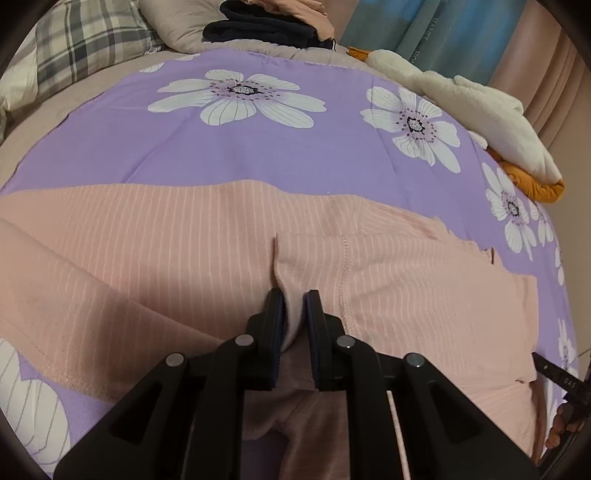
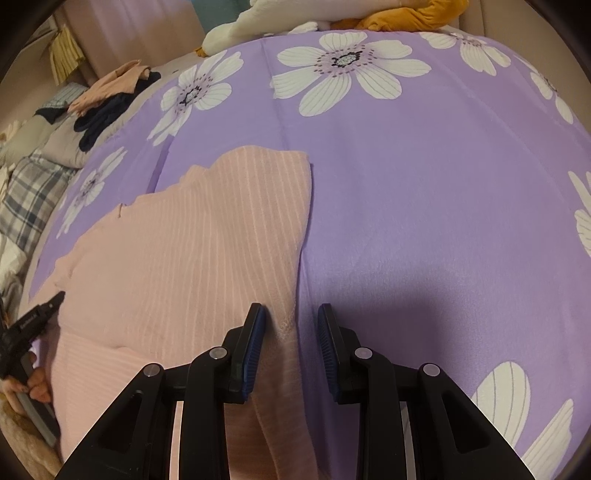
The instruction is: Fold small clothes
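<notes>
Floral bedspread [image 1: 155,147], left gripper [image 1: 294,295] pinching garment [image 1: 147,251]

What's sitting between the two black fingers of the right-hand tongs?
In the right wrist view, the edge of the pink top and a strip of the purple flowered sheet lie between the open right tongs.

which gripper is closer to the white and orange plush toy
Right. The right gripper sits at the pink garment's edge facing the plush toy; the left gripper pinches its middle.
</notes>
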`<action>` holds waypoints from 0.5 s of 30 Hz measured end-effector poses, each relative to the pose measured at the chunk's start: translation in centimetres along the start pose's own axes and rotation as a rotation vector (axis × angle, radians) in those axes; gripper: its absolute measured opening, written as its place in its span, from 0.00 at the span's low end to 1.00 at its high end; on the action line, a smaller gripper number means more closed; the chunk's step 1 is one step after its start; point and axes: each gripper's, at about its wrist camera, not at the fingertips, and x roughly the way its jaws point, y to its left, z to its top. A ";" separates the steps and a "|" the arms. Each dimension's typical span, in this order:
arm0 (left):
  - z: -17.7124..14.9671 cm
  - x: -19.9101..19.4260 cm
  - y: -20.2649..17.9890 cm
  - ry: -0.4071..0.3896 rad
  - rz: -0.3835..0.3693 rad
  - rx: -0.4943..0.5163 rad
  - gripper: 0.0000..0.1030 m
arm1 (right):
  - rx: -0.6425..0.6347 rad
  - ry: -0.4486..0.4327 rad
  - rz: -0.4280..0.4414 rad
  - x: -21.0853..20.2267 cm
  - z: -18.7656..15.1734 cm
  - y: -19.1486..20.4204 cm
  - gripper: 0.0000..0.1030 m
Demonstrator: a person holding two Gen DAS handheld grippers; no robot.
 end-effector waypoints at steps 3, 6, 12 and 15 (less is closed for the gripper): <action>0.0 0.0 0.4 0.001 -0.030 -0.020 0.13 | -0.005 -0.006 0.002 0.0 0.0 -0.1 0.27; 0.0 0.1 1.0 0.003 -0.072 -0.056 0.13 | 0.001 -0.017 0.003 0.0 -0.3 -0.1 0.27; 0.0 0.0 1.3 0.006 -0.108 -0.074 0.13 | 0.008 -0.042 -0.066 0.0 -0.6 0.8 0.27; 0.0 0.1 1.4 0.009 -0.119 -0.075 0.13 | 0.039 -0.040 -0.090 0.0 -0.5 0.9 0.27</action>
